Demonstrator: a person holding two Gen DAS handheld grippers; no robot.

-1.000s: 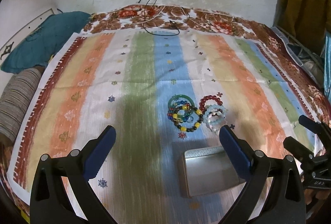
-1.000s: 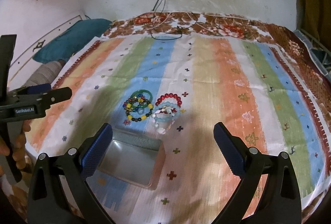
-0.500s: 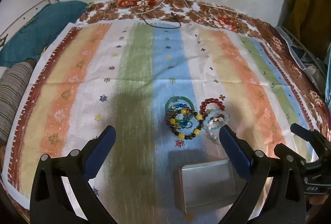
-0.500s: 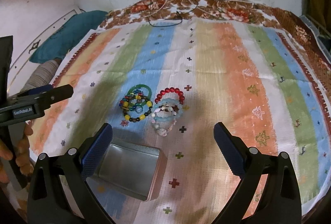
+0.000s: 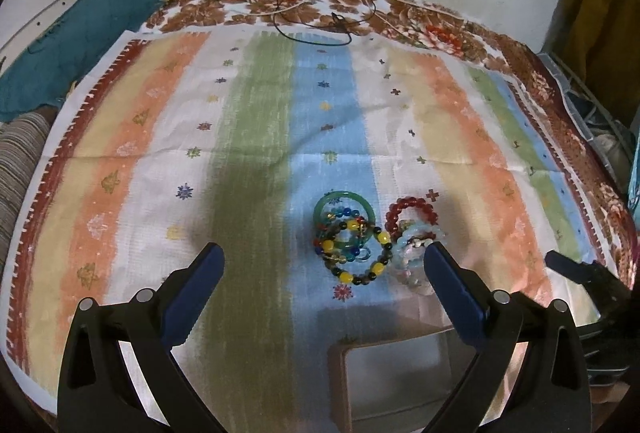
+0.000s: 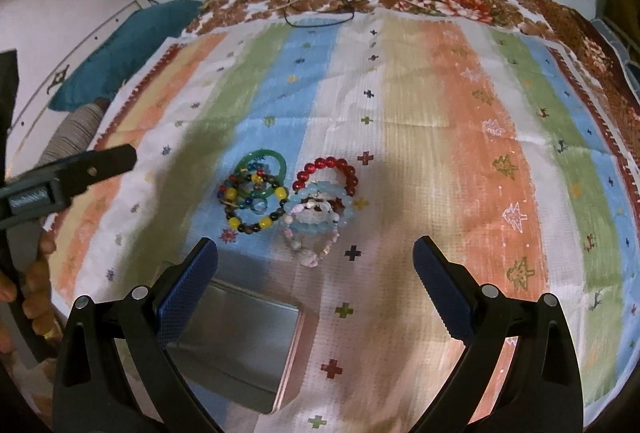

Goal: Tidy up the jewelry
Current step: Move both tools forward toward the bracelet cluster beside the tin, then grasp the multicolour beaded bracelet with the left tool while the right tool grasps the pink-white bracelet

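A pile of bracelets lies on the striped cloth: a green bangle (image 5: 340, 197) (image 6: 276, 157), a multicolour bead bracelet (image 5: 352, 275) (image 6: 256, 223), a red bead bracelet (image 5: 408, 204) (image 6: 328, 165) and pale blue and pink bead bracelets (image 5: 412, 261) (image 6: 320, 217). An open metal tin (image 5: 392, 381) (image 6: 240, 341) sits just in front of them. My left gripper (image 5: 324, 289) is open and empty, hovering short of the pile. My right gripper (image 6: 316, 281) is open and empty, just short of the pale bracelets.
The striped cloth (image 5: 120, 161) covers a floral bedspread (image 5: 436, 29) against a wall. A teal pillow (image 5: 72, 45) and a striped bolster (image 5: 16, 157) lie at the left. Cables (image 5: 316, 17) trail onto the far edge. The other gripper shows at each view's side (image 5: 580, 273) (image 6: 72, 173).
Both grippers have moved forward and lower toward the bracelets and tin. The jaws have stayed open. The jewelry has not moved.
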